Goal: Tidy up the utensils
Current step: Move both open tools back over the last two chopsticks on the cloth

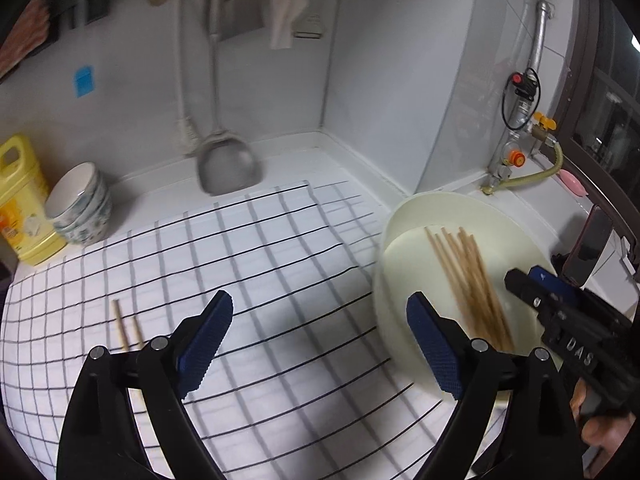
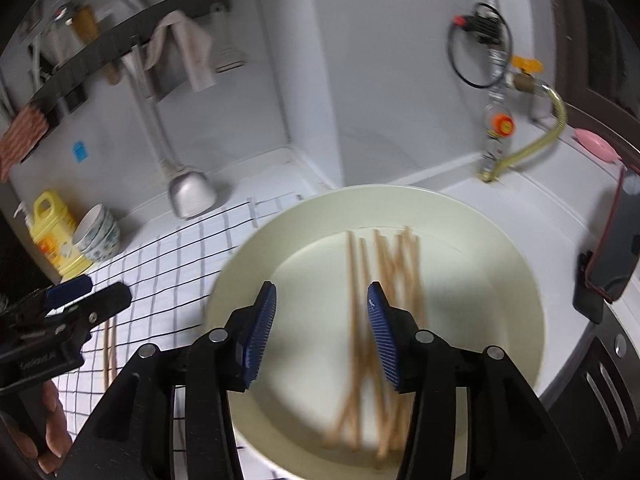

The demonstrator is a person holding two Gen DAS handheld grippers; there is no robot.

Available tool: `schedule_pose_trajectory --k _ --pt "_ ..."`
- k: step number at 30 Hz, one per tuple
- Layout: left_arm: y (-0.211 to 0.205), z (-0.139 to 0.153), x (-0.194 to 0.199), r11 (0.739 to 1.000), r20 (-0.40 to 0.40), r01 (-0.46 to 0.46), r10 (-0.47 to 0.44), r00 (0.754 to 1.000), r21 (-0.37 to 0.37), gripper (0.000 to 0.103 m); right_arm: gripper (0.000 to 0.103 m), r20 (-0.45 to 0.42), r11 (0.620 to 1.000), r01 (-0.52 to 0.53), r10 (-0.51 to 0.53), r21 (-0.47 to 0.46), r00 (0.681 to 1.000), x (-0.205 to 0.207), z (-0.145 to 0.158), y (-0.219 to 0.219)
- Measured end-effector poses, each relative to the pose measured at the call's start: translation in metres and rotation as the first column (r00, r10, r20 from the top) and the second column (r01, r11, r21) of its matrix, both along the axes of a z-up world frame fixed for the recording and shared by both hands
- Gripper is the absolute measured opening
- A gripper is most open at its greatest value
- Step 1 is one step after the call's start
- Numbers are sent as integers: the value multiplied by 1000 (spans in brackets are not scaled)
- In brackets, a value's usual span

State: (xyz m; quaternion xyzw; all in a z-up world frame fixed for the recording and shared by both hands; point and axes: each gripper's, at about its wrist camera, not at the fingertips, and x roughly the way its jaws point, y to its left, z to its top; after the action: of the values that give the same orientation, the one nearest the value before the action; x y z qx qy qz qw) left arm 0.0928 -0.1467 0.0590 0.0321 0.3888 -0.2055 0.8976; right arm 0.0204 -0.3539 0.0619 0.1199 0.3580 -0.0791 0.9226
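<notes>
A: What is seen on the counter [image 1: 400, 92]?
B: A checked cloth [image 1: 260, 260], then a cream basin [image 2: 516, 280] where chopsticks [image 2: 384, 300] are heaped; two chopsticks [image 1: 126, 330] are laid on the cloth.
A: The grippers?
B: Left gripper [image 1: 320, 340] is spread wide, right gripper [image 2: 322, 336] parted, nothing gripped

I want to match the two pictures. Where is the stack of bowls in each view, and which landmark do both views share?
Left wrist view: the stack of bowls is at the far left, beside the yellow bottle, beyond the checked cloth.
Right wrist view: the stack of bowls is at left, above the middle, again next to the yellow bottle.
Shared landmark: the hanging metal spatula.
</notes>
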Motion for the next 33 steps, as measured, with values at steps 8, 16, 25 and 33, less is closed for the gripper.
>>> schedule_pose_trajectory --k 8,16,25,33 --pt "85 -4 -24 990 22 -144 144 989 7 88 48 12 991 -130 130 -11 991 10 3 49" --pt "149 -16 -52 966 48 -251 249 967 58 89 52 7 959 -278 279 -55 960 17 -2 114" --pt "191 -36 -60 937 27 -346 345 938 47 90 55 -33 913 -402 401 -67 916 21 -27 170" --pt "206 -55 -57 918 11 -397 397 918 22 90 57 -66 887 -457 453 -61 889 26 -50 202"
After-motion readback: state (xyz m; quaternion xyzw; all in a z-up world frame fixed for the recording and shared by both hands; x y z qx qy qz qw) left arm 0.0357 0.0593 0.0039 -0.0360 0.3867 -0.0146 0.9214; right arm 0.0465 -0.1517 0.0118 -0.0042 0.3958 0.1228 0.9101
